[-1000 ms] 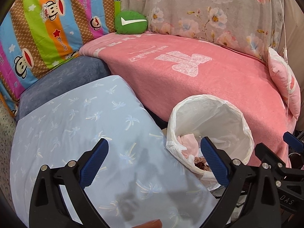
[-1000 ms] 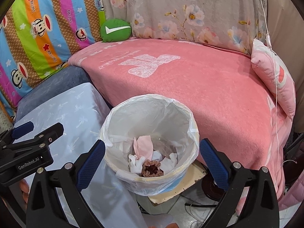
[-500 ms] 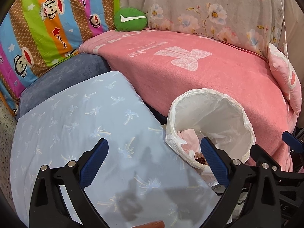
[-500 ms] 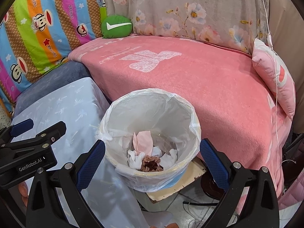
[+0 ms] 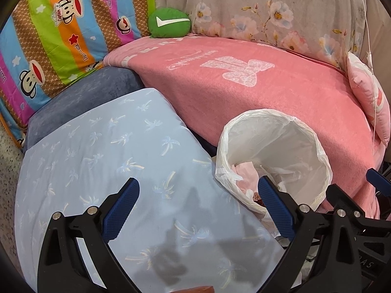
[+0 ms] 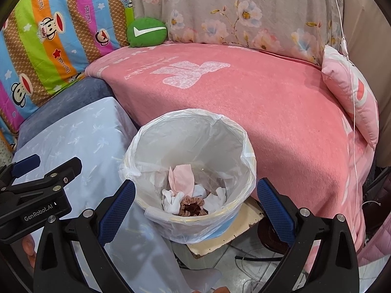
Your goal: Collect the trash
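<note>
Right gripper (image 6: 195, 205), fingers spread, above bin (image 6: 156, 136)

The bin (image 6: 188, 171) stands between the cushion (image 6: 80, 136) on its left and the blanket (image 6: 281, 112) behind, trash (image 6: 185, 195) inside.

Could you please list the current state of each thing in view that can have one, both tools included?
Left tool: open, holding nothing, above the blue cloth.
Right tool: open, holding nothing, above the bin.
Bin: upright, uncovered, lined with a white bag.
Trash: lying at the bottom of the bin, far below the rim.
Pink blanket: spread flat.
Green cushion: resting at the blanket's far corner.
</note>
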